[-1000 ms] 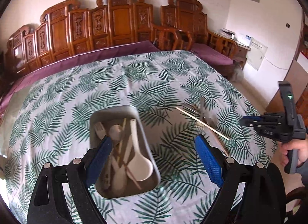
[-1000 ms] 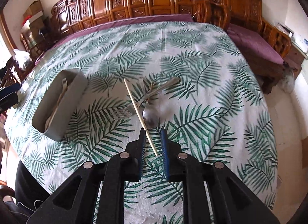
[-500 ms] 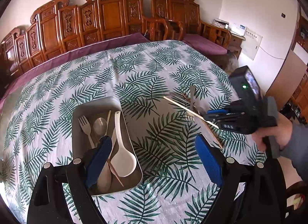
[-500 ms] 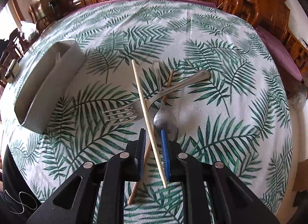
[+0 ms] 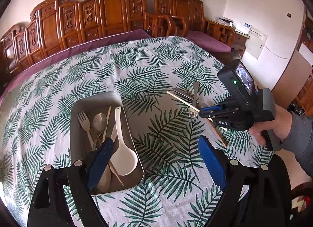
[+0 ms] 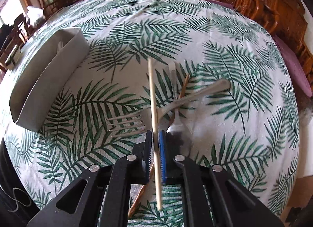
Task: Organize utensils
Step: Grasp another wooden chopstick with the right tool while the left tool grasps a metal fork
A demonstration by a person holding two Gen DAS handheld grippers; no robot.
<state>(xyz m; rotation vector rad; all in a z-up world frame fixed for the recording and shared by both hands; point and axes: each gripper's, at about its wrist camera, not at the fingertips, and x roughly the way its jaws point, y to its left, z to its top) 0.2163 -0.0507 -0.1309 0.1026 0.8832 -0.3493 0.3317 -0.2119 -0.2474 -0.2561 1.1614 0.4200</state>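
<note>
A metal tray holds a pale fork, a metal spoon, a white ladle spoon and chopsticks. My left gripper hovers open over the tray's near end, with nothing between its fingers. To the right, a pile lies on the cloth: a metal fork, a spoon and a brown chopstick. My right gripper points steeply down at this pile, its jaws closing tight onto a pale chopstick, which sticks out past both ends of the pads. The same right gripper shows in the left wrist view.
A leaf-print tablecloth covers the round table. Carved wooden chairs with purple cushions line the far side. The tray sits to the left of the pile. A person's hand and grey sleeve hold the right gripper at the table's right edge.
My right gripper came down and in over the pile, and its jaws narrowed from a small gap to pressing on the pale chopstick. The left gripper barely shifted and stayed open.
</note>
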